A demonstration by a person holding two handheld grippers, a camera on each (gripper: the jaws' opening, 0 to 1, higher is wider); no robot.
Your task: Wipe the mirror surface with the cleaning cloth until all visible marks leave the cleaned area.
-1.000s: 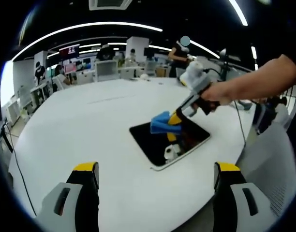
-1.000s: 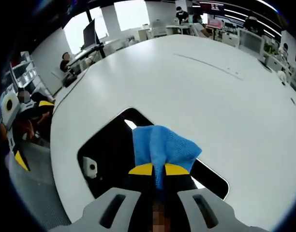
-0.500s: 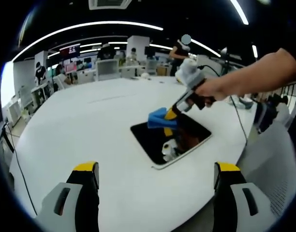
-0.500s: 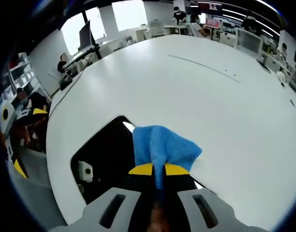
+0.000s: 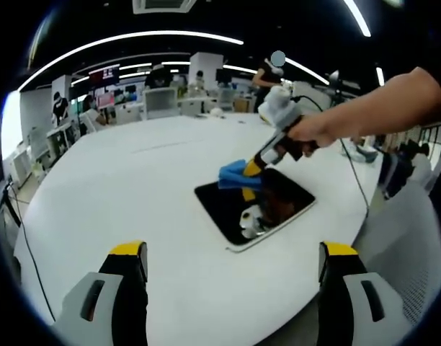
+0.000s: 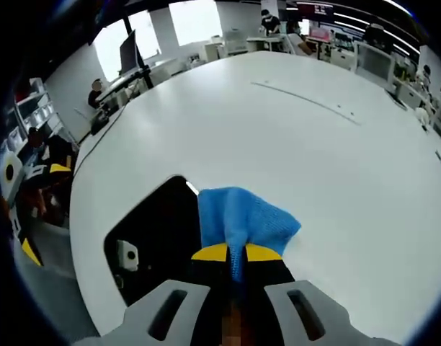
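A rectangular mirror [image 5: 254, 206] with a pale rim lies flat on the white round table [image 5: 119, 194]; its glass looks dark and reflects the gripper. In the right gripper view the mirror [image 6: 152, 238] sits low and left. My right gripper [image 6: 235, 253] is shut on a blue cleaning cloth [image 6: 243, 218], held over the mirror's far edge. In the left gripper view the same right gripper [image 5: 250, 171], in a person's hand, holds the cloth [image 5: 234, 176] at the mirror's far corner. My left gripper [image 5: 231, 263] is open above the near table edge, well short of the mirror.
A person's arm [image 5: 379, 115] reaches in from the right. Desks, monitors and people stand beyond the table's far side [image 5: 163, 101]. Chairs and gear [image 6: 33, 173] sit off the table edge in the right gripper view.
The right gripper has carried the cloth from the middle of the mirror toward its far edge. The left gripper has stayed in place.
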